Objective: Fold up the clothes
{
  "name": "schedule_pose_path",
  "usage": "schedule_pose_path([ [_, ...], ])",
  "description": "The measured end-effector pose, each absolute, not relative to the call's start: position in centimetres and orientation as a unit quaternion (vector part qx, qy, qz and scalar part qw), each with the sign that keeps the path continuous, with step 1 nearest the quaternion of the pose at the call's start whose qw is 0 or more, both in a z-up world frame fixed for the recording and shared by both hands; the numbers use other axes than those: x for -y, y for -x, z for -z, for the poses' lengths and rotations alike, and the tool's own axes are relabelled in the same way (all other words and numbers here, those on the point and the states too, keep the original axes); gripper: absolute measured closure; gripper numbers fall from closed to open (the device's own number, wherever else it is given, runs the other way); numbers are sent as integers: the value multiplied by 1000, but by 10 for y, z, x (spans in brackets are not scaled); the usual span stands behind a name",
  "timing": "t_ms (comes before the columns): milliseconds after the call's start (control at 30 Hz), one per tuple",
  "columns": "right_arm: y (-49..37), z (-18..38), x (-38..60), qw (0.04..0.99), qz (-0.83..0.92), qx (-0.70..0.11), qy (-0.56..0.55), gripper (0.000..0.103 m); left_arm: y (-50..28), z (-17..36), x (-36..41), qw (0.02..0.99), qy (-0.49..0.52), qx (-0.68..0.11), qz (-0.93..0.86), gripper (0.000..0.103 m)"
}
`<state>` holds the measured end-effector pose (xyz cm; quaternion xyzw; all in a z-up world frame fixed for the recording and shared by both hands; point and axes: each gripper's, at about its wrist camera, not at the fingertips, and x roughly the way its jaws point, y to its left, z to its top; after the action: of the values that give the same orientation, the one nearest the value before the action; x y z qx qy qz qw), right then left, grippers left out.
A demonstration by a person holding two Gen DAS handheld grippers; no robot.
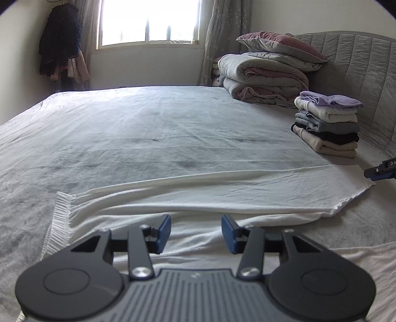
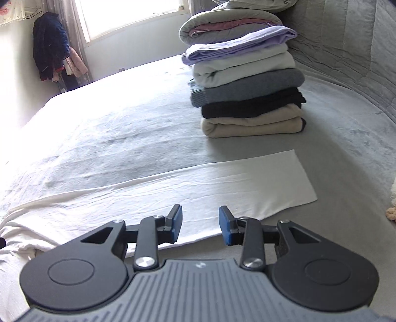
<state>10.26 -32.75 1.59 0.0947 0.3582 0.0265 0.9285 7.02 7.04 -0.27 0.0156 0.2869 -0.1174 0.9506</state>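
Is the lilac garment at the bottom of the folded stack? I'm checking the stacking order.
No, the lilac garment lies on top of the folded stack; a beige piece is at the bottom.

Both wrist cameras are looking low and close across the grey-sheeted bed (image 1: 148, 128) toward the bright window (image 1: 148, 22), sharing the flat white garment (image 2: 222, 183) and the stack of folded clothes (image 1: 326, 123).
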Motion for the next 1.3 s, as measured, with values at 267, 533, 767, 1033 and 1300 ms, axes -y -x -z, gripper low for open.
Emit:
schedule_pose_path([
  [267,-89,-14,239,919,-179,-347,-56,66,-73,23,-43,936,-86,-284,190,57],
  [533,-94,-10,168,897,-276,-345,12,66,-82,2,-70,947,-58,-277,149,58],
  [767,-145,-9,152,897,-268,-346,64,66,-118,-14,-104,937,-94,-324,95,59],
  [1033,-196,3,182,889,-228,-370,143,65,-177,-6,-114,923,-138,-344,100,59],
  [1300,-234,4,238,876,-214,-404,154,63,-209,14,-69,900,-147,-366,185,58],
])
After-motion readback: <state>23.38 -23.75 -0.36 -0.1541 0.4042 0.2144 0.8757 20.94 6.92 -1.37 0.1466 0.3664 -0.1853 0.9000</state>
